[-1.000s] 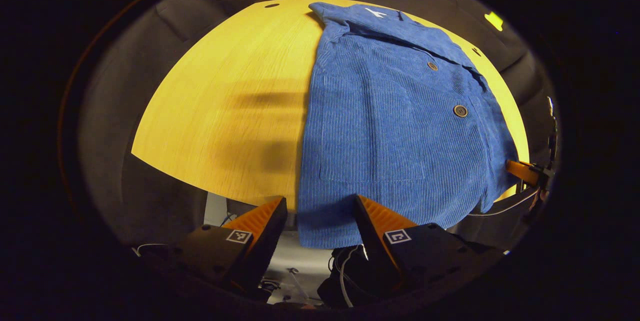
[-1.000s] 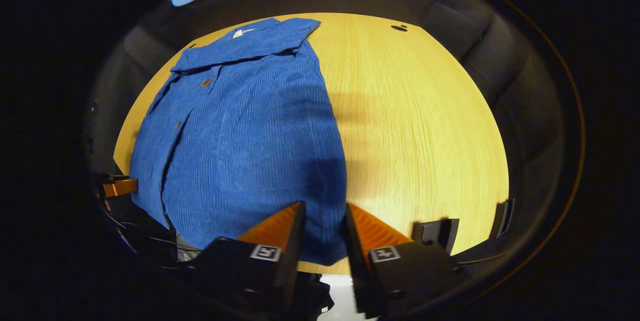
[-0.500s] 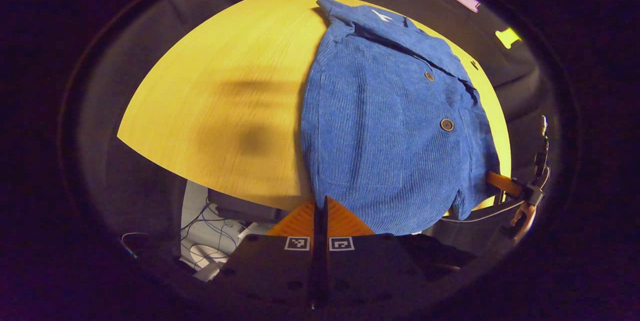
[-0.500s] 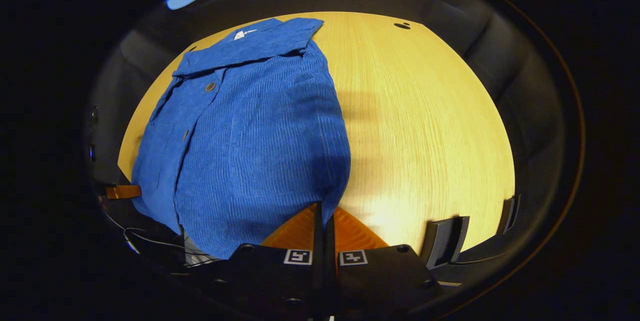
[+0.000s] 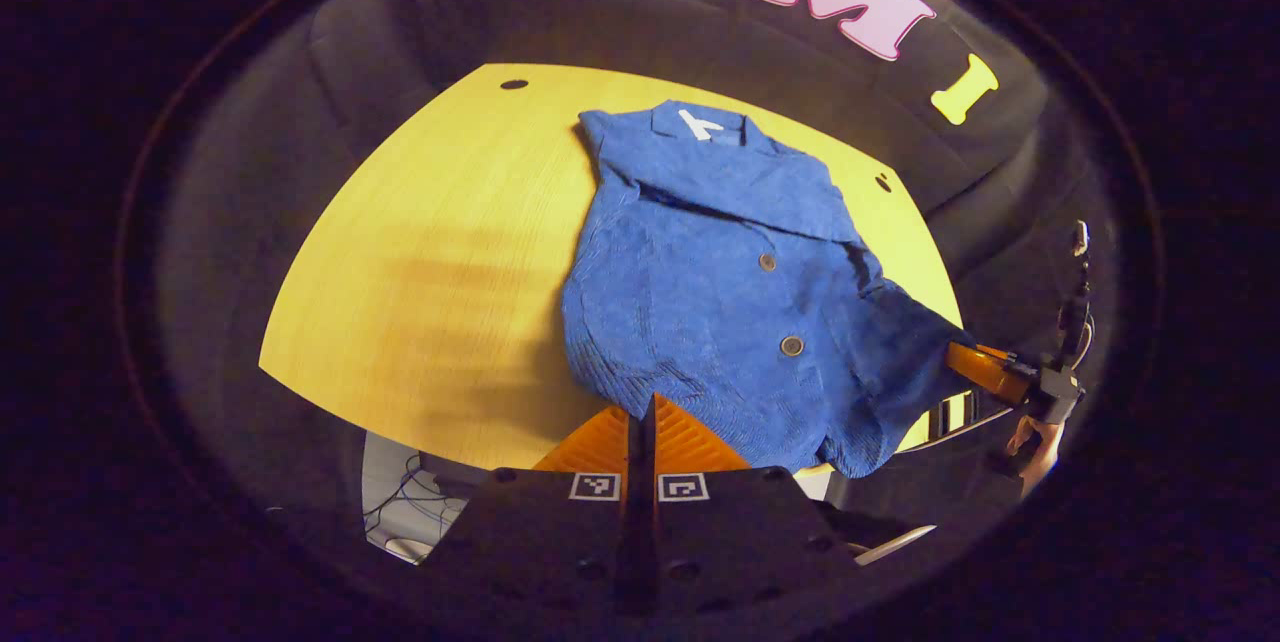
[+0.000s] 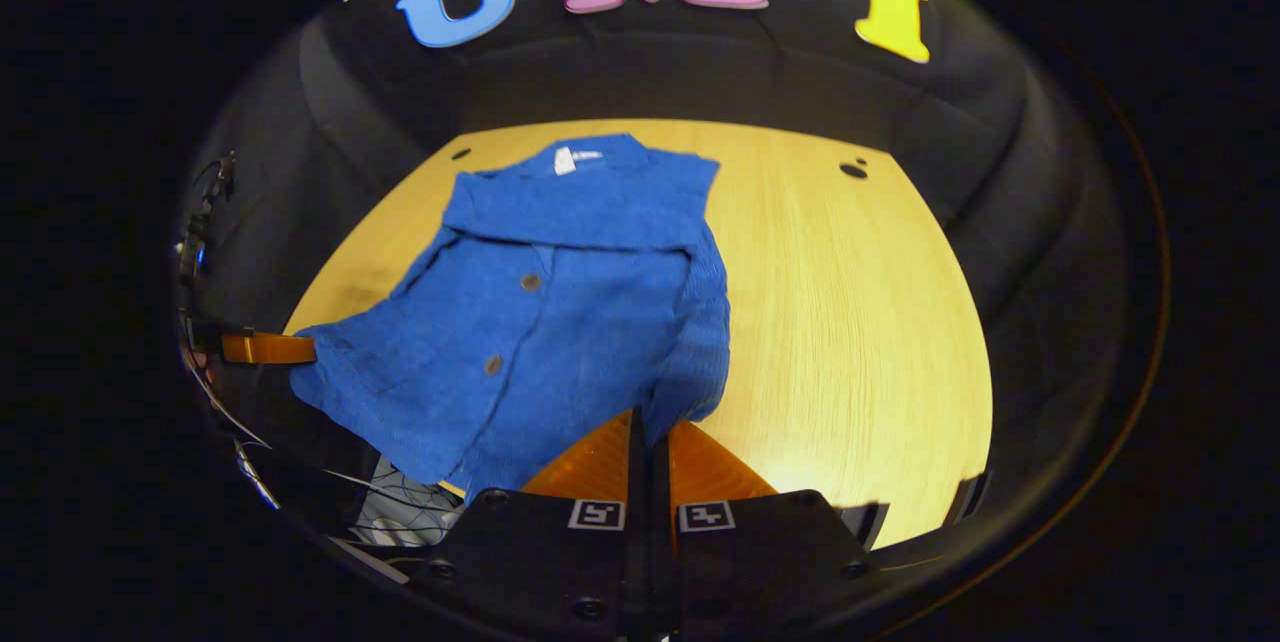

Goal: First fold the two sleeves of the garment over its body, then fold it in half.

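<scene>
A blue corduroy jacket [image 5: 720, 292] lies on the yellow wooden table [image 5: 430, 252], collar at the far end and buttons facing up. My left gripper [image 5: 641, 414] is shut on the near left corner of its hem. Off to the right, the right gripper [image 5: 985, 372] pinches the other hem corner. In the right gripper view the jacket [image 6: 560, 292] rises from the table [image 6: 850, 302] at its near end. My right gripper [image 6: 648, 427] is shut on the near right hem corner. The left gripper [image 6: 268, 349] holds the opposite corner at the left. The hem hangs lifted between them.
Black cloth walls close in the table on all sides. Small dark holes [image 5: 514, 84] [image 6: 853, 170] mark the far tabletop. Below the near table edge lies a floor with cables [image 5: 400, 492]. A hand [image 5: 1035, 442] holds the right gripper.
Both grippers went from open to shut on the hem corners, then rose and pulled back. The jacket's lower part has lifted off the table's near edge.
</scene>
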Demonstrator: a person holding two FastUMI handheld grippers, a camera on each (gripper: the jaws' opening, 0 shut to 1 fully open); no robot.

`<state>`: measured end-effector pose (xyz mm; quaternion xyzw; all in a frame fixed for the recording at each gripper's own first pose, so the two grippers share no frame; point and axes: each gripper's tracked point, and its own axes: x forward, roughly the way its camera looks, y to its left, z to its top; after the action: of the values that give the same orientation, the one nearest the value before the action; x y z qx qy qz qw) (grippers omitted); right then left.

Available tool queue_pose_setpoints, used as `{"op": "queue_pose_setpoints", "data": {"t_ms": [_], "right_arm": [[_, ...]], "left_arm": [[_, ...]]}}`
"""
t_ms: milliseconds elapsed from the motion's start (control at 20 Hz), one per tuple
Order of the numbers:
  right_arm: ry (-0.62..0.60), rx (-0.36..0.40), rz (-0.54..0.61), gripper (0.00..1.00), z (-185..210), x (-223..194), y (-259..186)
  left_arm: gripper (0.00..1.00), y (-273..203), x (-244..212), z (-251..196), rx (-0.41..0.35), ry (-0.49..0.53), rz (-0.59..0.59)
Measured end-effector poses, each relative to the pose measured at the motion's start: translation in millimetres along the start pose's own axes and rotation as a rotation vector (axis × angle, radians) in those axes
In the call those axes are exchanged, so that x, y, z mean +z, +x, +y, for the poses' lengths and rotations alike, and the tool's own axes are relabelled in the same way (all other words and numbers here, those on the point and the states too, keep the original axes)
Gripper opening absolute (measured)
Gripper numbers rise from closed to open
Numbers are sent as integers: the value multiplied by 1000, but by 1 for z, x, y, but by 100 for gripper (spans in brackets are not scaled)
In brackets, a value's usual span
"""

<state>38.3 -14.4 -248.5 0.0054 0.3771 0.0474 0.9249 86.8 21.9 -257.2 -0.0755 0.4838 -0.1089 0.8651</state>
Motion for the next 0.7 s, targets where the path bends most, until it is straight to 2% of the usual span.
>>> {"op": "queue_pose_setpoints", "data": {"t_ms": [300,400,600,700], "right_arm": [[-40,45,-182,5,21,122,-2],[-63,31,-235,4,16,169,7],[-191,-41,-355,5,2,260,39],[-210,-51,-385,4,0,303,75]], "left_arm": [[0,-42,109,-15,-46,17,-170],[0,-52,148,-5,-18,18,-215],[0,-37,228,9,56,82,-258],[0,-18,274,12,56,40,-285]]}}
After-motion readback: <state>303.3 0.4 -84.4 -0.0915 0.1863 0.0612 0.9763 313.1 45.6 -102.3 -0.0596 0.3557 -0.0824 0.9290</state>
